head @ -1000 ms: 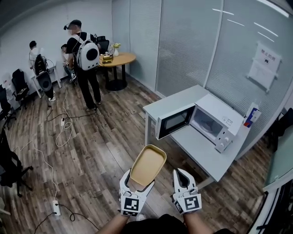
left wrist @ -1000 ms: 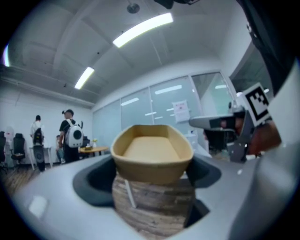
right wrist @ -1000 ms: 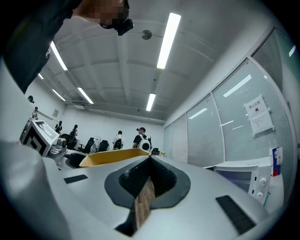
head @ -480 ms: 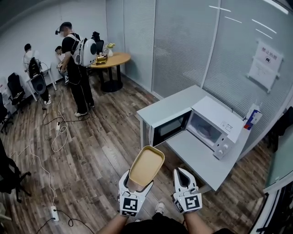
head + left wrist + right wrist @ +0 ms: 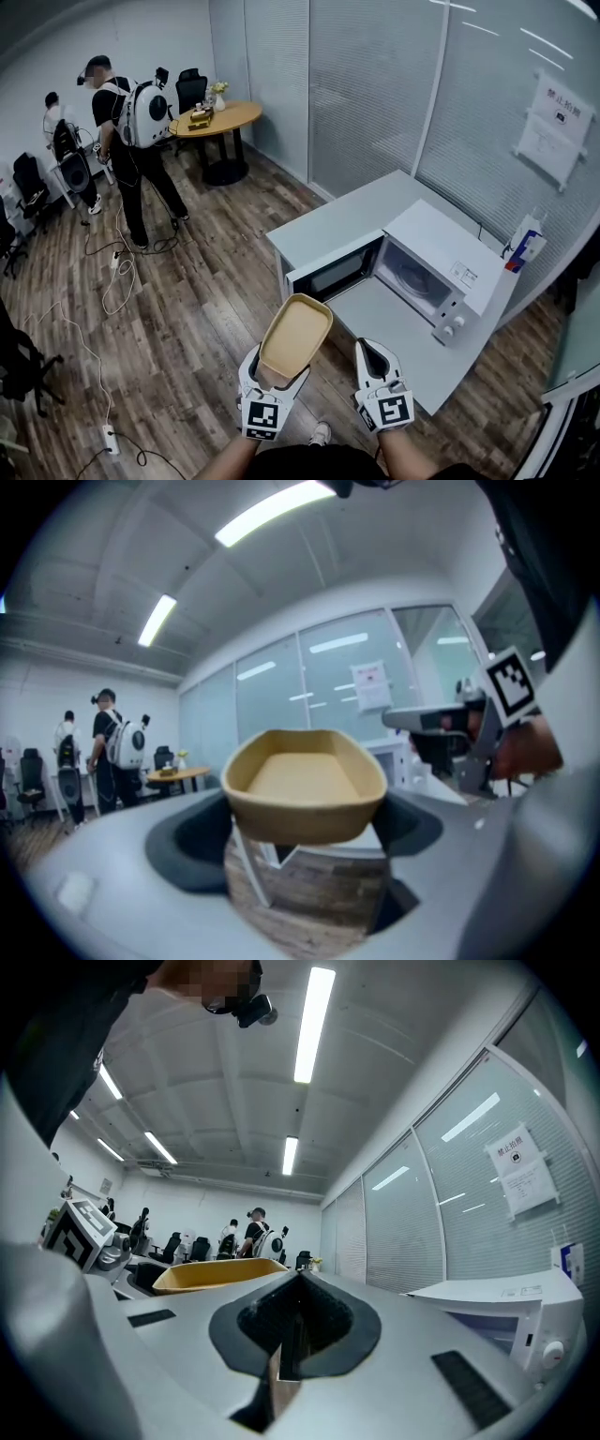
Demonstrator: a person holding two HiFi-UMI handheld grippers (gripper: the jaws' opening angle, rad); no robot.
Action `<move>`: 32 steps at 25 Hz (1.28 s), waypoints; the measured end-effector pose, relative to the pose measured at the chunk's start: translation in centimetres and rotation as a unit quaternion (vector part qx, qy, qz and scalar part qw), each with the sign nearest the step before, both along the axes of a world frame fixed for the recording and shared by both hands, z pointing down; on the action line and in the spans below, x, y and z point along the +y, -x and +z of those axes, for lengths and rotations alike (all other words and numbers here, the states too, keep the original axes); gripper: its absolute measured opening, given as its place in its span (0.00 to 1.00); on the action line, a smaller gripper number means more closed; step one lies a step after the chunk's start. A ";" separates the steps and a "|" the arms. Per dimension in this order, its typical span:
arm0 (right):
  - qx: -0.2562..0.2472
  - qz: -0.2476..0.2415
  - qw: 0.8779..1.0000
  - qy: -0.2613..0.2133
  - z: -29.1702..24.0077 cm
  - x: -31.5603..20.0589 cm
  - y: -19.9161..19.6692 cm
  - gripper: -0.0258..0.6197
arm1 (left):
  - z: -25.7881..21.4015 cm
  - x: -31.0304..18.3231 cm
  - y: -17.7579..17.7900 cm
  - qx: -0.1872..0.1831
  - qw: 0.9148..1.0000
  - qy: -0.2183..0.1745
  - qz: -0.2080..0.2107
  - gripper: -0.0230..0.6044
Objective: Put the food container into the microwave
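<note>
The food container (image 5: 295,336) has been brought nearer the table's (image 5: 328,220) near edge
It is clamped in the left gripper (image 5: 277,373), off the table; the right gripper (image 5: 372,361) is closed, empty. The open microwave (image 5: 441,272) is judged nearly within reach.
</note>
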State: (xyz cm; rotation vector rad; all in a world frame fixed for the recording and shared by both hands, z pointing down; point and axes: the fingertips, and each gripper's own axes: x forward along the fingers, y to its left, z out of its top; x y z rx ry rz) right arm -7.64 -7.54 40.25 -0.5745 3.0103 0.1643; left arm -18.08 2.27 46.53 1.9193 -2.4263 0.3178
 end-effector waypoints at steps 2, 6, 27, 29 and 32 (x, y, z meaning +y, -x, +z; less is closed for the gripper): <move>-0.002 0.001 1.000 -0.001 0.2 -1.8 -0.3 0.05 | 0.1 -1.8 -0.3 -0.001 1.000 0.005 0.001 0.78; -0.006 0.003 1.000 -0.008 -0.1 -4.3 -0.5 0.05 | -0.4 -4.7 -0.4 0.002 1.000 0.008 0.005 0.78; 0.012 0.130 0.991 0.003 1.8 -15.7 -4.3 0.05 | 3.3 -20.0 -3.5 0.014 0.987 0.040 0.156 0.78; 0.010 0.146 0.989 0.009 1.7 -16.5 -4.1 0.05 | 3.8 -21.5 -3.1 0.009 0.983 0.047 0.176 0.78; 0.007 0.166 0.986 0.015 1.6 -17.7 -3.7 0.05 | 4.3 -23.4 -2.6 0.011 0.979 0.050 0.199 0.78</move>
